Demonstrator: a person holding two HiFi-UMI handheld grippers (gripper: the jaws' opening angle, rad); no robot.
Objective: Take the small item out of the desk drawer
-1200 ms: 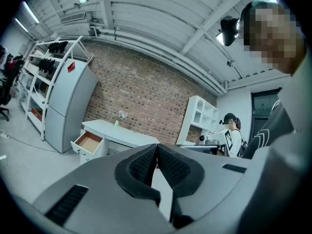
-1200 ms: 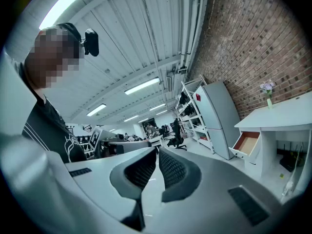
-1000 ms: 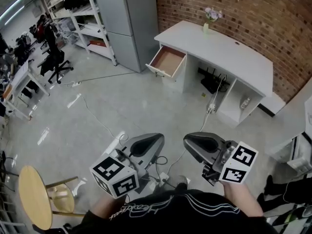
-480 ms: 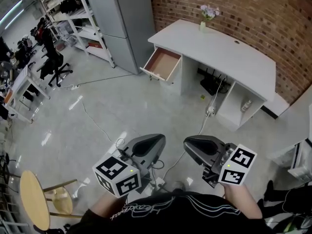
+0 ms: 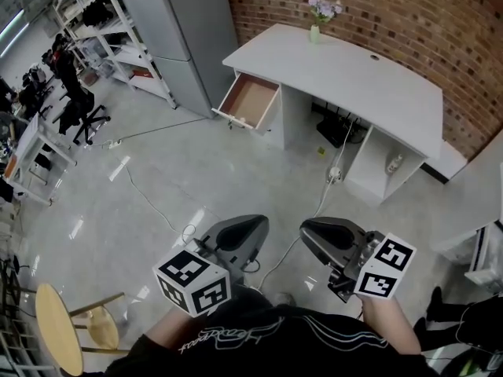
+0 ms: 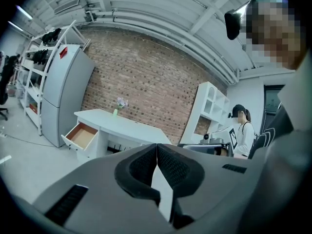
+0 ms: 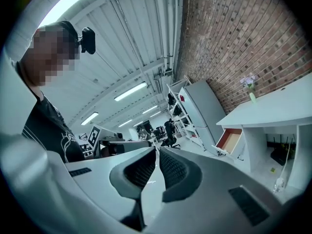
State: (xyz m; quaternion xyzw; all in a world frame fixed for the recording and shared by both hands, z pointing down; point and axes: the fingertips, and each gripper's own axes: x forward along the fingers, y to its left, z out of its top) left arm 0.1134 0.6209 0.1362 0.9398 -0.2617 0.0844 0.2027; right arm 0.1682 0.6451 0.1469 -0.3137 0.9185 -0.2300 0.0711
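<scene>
A white desk (image 5: pixel 357 77) stands against the brick wall, several steps ahead of me. Its left-hand drawer (image 5: pixel 250 100) is pulled open and shows a brown bottom; from here I cannot make out any small item in it. The same open drawer (image 6: pixel 82 134) appears in the left gripper view and also, as drawer (image 7: pixel 230 139), in the right gripper view. My left gripper (image 5: pixel 258 221) and right gripper (image 5: pixel 306 226) are held close to my body, side by side above the floor. Both are shut with nothing between the pads, as the left gripper (image 6: pixel 157 146) and right gripper (image 7: pixel 157 151) show.
A grey cabinet (image 5: pixel 185 30) and a shelving rack (image 5: pixel 102 30) stand left of the desk. Cables (image 5: pixel 149 203) trail over the floor, and one cable (image 5: pixel 334 175) hangs under the desk. A round wooden stool (image 5: pixel 59 328) is at my left. A flower vase (image 5: pixel 315 30) sits on the desk.
The desk and open drawer have slid left and slightly closer in the head view as I move toward them. Both grippers keep the same pose and stay shut.
</scene>
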